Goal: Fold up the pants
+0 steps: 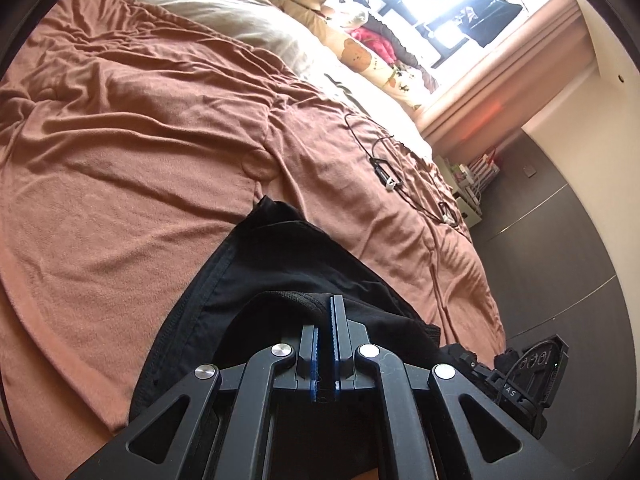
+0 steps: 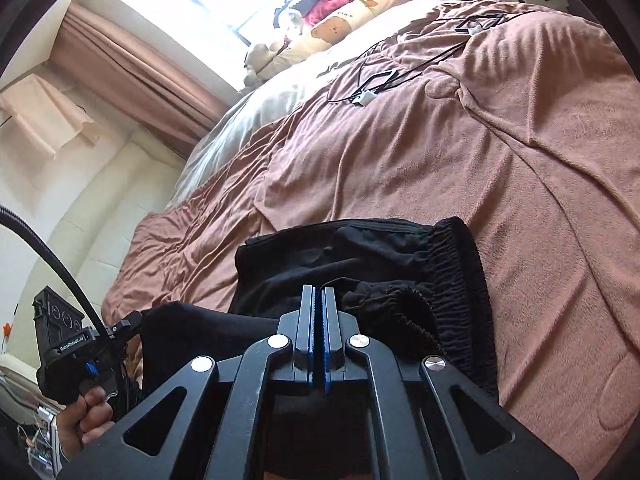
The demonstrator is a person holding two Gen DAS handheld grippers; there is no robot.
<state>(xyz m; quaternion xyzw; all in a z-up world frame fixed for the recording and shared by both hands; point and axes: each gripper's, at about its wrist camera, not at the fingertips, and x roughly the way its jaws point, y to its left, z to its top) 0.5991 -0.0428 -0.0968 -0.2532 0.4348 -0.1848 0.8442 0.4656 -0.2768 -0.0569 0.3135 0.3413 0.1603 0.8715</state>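
Observation:
Black pants [image 1: 280, 272] lie bunched on the brown bedspread [image 1: 120, 160] near the bed's front edge. My left gripper [image 1: 331, 304] is shut on a fold of the black fabric close to its hem. In the right wrist view the pants [image 2: 340, 256] show their elastic waistband [image 2: 460, 280] to the right. My right gripper [image 2: 319, 294] is shut on the pants fabric beside the gathered waistband. The left gripper's body [image 2: 68, 344] and the hand holding it show at the lower left of that view.
Black cables and small chargers [image 1: 384, 172] lie on the bedspread further back. Pillows and soft toys [image 1: 352, 40] line the window side. A grey floor [image 1: 560, 280] and a shelf [image 1: 476, 184] lie beyond the bed's right edge. The right gripper's body [image 1: 532, 376] sits at the bed's edge.

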